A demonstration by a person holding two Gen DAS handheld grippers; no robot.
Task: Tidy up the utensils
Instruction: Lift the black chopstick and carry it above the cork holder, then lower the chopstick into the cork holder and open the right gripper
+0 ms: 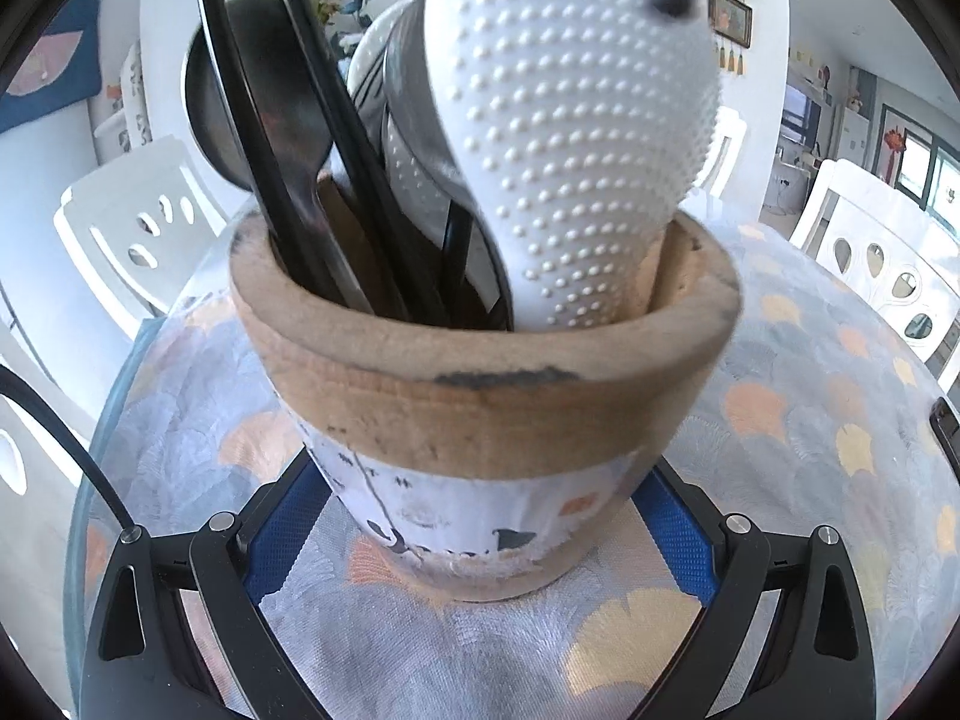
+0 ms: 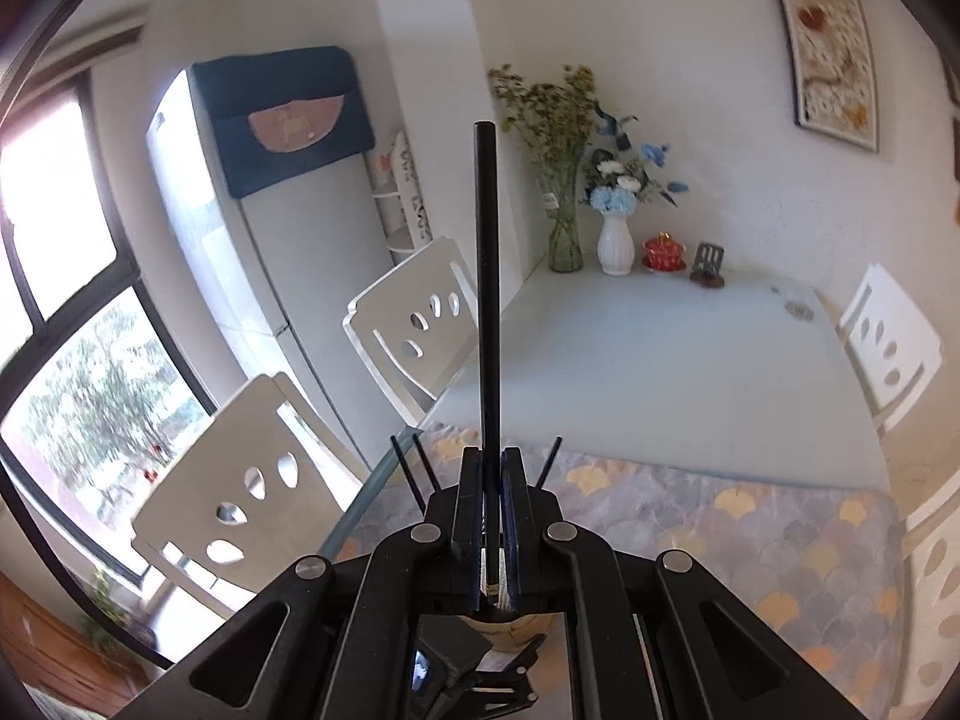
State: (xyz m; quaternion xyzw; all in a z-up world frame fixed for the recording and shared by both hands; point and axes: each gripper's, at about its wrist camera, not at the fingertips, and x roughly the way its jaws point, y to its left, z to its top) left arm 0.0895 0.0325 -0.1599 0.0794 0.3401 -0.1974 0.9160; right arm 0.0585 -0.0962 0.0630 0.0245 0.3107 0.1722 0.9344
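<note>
Slim black chopstick upright, pinched between right gripper fingers; left fingers spread around holder.

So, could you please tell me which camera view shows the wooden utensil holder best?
The left wrist view: the wooden utensil holder fills the frame, its rim and utensils clear. The right wrist view shows only a sliver of it below the fingers.
</note>
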